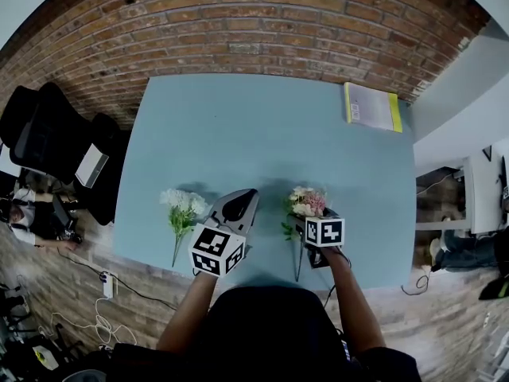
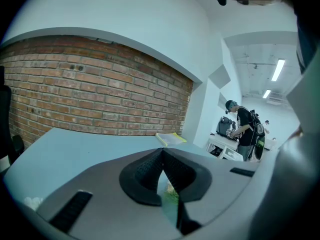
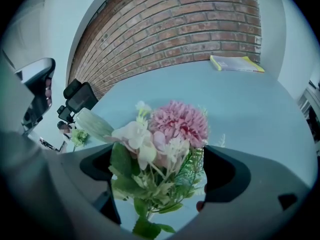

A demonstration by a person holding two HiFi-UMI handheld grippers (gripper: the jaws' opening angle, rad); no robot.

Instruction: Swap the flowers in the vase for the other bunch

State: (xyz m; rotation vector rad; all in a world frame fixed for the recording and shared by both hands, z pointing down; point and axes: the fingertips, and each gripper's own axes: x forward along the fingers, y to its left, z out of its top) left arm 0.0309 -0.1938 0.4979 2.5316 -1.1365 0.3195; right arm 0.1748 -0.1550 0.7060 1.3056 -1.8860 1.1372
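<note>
Honestly, my main worry sits right at the right tool [image 3: 162, 171]: its jaws are spread wide on either side of the pink bunch [image 3: 177, 124], with leaves and thin stems between them and nothing pressed yet. If I close at this height, I think the pads will catch foliage rather than the bundled stems, and the bunch could slip, twist or shed as it comes away. Leaves also crowd the jaw on the left of the right gripper view, so one pad may land first and shove the bunch sideways. I cannot make out a vase in any view, nor tell whether this bunch stands or lies; if clear glass is there, a pull at an angle could drag or tip it. The left tool [image 2: 161, 154] is closed tip to tip, holds nothing I can see, and steadies nothing. Further out, the white bunch [image 1: 181, 204] lies on the table [image 1: 262, 126] beside the left tool, clear of the work. Both bunches sit near the table's near edge, so a careless nudge could send one over.
</note>
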